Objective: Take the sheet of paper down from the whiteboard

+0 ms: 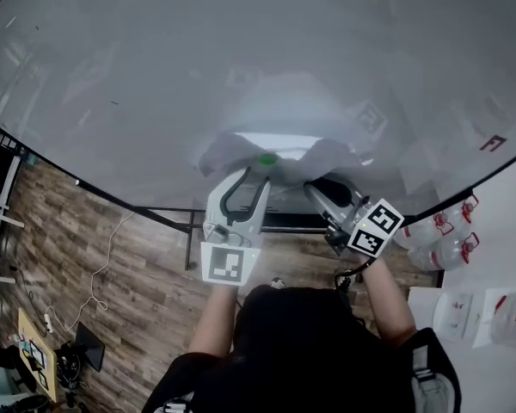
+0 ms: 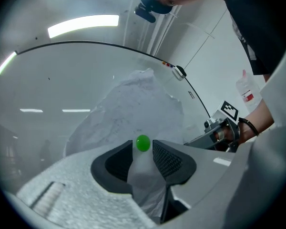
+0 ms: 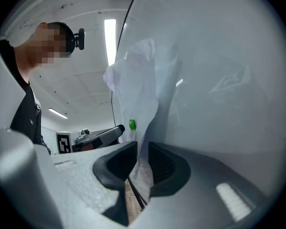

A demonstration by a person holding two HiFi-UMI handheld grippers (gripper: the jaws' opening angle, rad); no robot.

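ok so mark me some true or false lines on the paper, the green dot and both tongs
1. A round green magnet sits on the sheet of paper. True.
2. The left tongs are clamped on the magnet. False: they stand open with paper between them, and the magnet is just past their tips.
3. The paper lies flat against the whiteboard. False: it is crumpled and bulges away from the board.
4. The paper runs between the right tongs. True.

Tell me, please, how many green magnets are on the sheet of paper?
1: the green magnet sits on the sheet of paper just beyond the left gripper; folds may hide others.
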